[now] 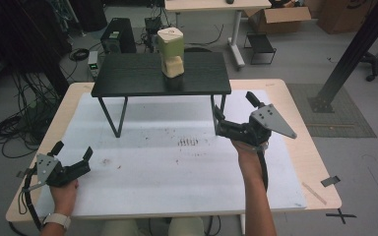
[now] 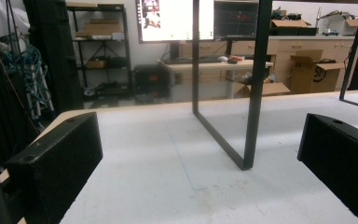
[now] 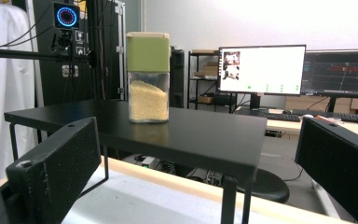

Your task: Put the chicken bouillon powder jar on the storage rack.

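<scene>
A clear jar (image 1: 171, 51) with a pale green lid, part full of yellowish grain, stands upright on a small black raised shelf (image 1: 128, 78) at the back of the table. In the right gripper view the jar (image 3: 148, 77) sits on the shelf top (image 3: 200, 135) ahead of the jaws. My right gripper (image 1: 234, 112) is held open just off the shelf's front right corner, with nothing between its jaws. My left gripper (image 1: 72, 150) rests open at the near left of the white mat (image 1: 177, 167), empty, and faces the shelf's left leg frame (image 2: 249, 116).
The white mat covers most of the wooden table (image 1: 315, 162). The shelf's thin black legs (image 1: 113, 115) stand on the mat. Beyond the table are a computer tower (image 1: 118, 35), cables (image 1: 15, 123), cardboard boxes (image 1: 280, 17) and a black post (image 1: 349, 54).
</scene>
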{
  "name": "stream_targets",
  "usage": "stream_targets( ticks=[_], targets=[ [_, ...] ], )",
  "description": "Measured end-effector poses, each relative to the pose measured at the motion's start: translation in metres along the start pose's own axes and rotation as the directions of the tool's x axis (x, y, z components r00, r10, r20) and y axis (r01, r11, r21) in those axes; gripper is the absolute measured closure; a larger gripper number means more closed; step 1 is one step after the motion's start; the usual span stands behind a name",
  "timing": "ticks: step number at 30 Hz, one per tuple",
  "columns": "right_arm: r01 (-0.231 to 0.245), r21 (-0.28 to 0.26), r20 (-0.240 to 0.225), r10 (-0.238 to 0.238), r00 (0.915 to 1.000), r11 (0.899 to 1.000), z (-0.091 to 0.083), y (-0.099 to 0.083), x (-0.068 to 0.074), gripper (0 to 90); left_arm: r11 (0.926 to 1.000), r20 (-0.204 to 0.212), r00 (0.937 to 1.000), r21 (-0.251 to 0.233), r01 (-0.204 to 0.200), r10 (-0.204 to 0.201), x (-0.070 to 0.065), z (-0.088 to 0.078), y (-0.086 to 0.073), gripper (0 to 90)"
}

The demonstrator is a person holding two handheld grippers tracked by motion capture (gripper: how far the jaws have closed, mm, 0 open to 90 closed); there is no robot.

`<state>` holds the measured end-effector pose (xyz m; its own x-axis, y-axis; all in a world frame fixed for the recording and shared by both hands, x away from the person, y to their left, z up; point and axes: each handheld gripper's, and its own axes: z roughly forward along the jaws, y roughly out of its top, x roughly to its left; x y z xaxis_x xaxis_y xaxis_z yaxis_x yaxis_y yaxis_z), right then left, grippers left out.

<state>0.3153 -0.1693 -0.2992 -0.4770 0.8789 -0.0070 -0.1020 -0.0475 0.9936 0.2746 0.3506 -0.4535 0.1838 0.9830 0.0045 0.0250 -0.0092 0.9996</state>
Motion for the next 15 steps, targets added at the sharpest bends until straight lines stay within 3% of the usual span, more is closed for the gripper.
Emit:
stream_targets(
  ticks=[15],
  targets=[
    [-0.018,0.006,0.053,0.018,0.9984,1.0,-0.031,-0.034,-0.006,0.0,1.0,-0.001,1.0,0.001,0.002,-0.002,0.0,0.0,0.0,0.2]
  ],
)
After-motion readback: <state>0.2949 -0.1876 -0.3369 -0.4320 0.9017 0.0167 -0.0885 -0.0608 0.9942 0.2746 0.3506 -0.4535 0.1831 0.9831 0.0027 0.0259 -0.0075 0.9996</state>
